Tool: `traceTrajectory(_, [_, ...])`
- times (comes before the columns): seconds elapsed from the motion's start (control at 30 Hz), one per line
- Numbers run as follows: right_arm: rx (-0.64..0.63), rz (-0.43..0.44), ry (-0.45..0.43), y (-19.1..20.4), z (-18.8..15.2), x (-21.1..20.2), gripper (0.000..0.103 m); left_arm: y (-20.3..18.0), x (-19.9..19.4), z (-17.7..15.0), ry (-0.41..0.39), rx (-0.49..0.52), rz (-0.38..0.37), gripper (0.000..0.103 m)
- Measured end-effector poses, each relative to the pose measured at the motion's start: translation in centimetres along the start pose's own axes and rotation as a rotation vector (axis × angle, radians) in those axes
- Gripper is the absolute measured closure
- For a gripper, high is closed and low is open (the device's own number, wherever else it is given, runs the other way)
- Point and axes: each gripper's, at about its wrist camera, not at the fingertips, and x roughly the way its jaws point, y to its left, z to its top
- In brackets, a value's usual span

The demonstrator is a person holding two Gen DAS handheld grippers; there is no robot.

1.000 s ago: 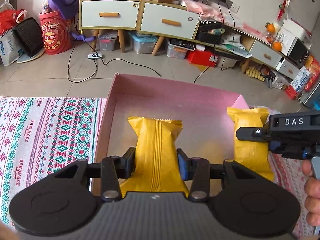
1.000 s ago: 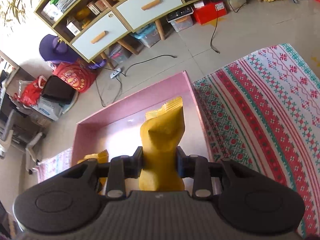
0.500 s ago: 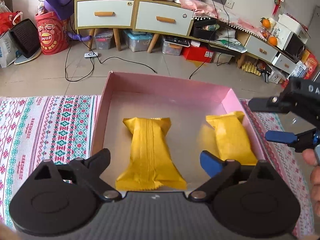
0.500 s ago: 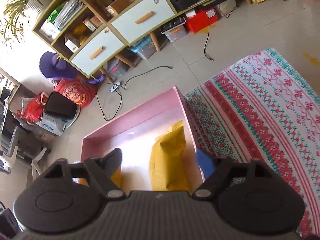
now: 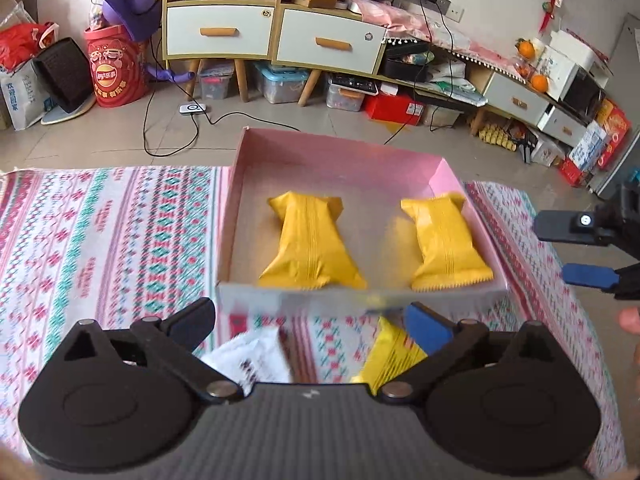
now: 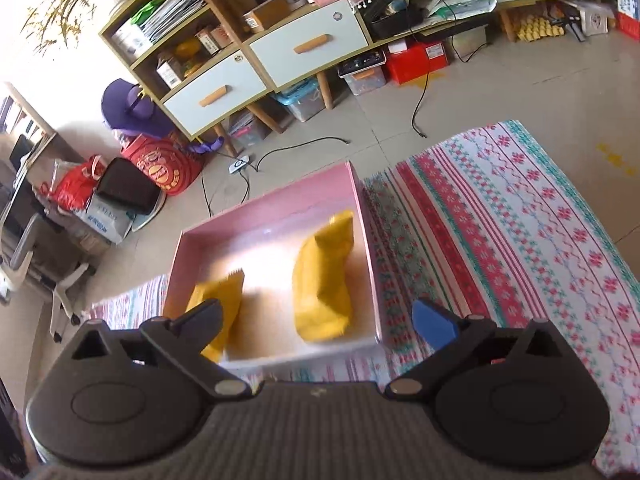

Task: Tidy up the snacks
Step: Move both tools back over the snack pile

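Observation:
A pink box sits on the patterned cloth. Two yellow snack packets lie flat inside it, one on the left and one on the right. My left gripper is open and empty, just in front of the box's near wall. Below it on the cloth lie a white packet and another yellow packet. My right gripper is open and empty, held to the right of the box.
The red, green and white patterned cloth spreads to both sides of the box. Beyond it are the tiled floor, cables and a low cabinet with drawers.
Both grippers opened and let go of their yellow packets, which now lie flat in the box. Both grippers then drew back out of the box toward me.

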Motion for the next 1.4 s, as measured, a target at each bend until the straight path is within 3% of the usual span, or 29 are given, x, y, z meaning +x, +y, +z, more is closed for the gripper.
traceTrajectory(0.27, [-0.111,-0.052,0.0,-0.1,-3.9,-2.4,0.0,1.1,-2.7,-2.7,0.004,0.014,0.026,0.0])
traceTrajectory(0.73, [-0.172,-0.056,0.004,0.0,-8.5,-4.3,0.0,0.9,-5.6,-8.4,-0.016,0.065,0.019,0.0])
traceTrajectory(1.03, [-0.224,-0.084,0.063,-1.5,-11.5,-4.1,0.0,-0.2,-6.8,-11.5,0.031,0.072,0.007,0.0])
traceTrajectory(1.23, [-0.344,-0.078,0.143,-1.5,-13.4,-3.4,0.0,-2.2,-6.9,-13.1,0.066,0.154,-0.072,0.0])
traceTrajectory(1.4, [-0.471,-0.023,0.189,-1.5,-13.5,-3.3,0.0,-3.1,-6.4,-13.9,0.11,0.225,-0.138,0.0])
